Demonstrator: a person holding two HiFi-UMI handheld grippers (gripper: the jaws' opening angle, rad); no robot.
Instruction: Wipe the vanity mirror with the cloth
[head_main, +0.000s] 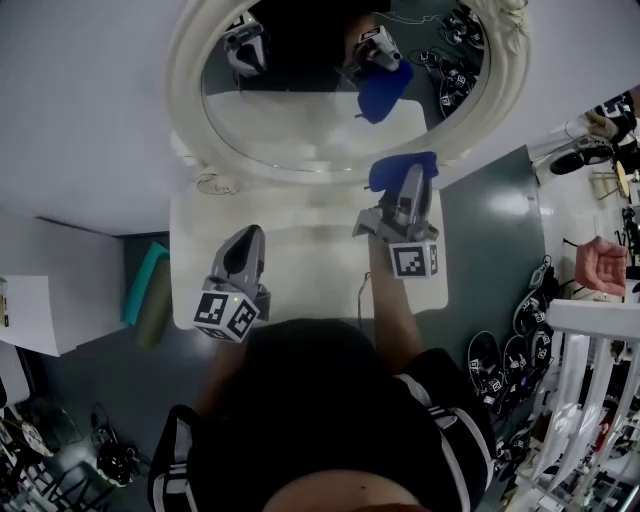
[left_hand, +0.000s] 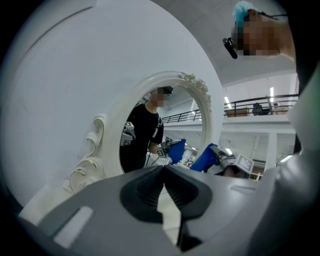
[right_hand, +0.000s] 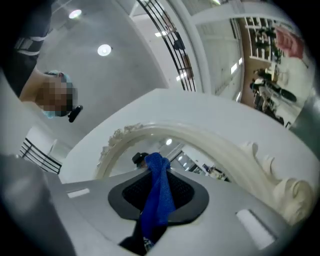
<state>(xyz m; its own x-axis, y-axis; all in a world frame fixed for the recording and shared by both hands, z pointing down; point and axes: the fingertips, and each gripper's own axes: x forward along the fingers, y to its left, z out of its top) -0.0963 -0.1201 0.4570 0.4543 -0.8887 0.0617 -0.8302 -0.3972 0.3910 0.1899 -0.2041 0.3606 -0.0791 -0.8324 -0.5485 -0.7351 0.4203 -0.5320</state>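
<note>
Right gripper (head_main: 408, 188) is clamped on the blue cloth (head_main: 398, 170). In the right gripper view the cloth runs up through the closed jaws and bunches into a wad beyond the tips, so the wad leads.

Left gripper (head_main: 247, 237) has its jaws pinched together with nothing between them. It hangs over the white tabletop (head_main: 300, 262), back from the frame.

Key relation: the vanity mirror (head_main: 300, 115) stands upright at the far edge of the tabletop, straight ahead of both grippers. The right one is clearly nearer. In the head view the cloth wad overlaps the lower right part of the ornate white frame (head_main: 186, 90), with the glass just beyond it, up and to the left.

I can't tell whether the cloth touches frame or glass, because the steep head view flattens depth. The cloth's reflection sits close to the real cloth, so the gap is probably small.

The oval looks taller than wide in the left gripper view, so the long axis is likely vertical.

My read is that wiping hasn't clearly begun. The next move is the right gripper going forward and left onto the glass, then strokes along the oval. The left gripper isn't needed unless the mirror rocks.
</note>
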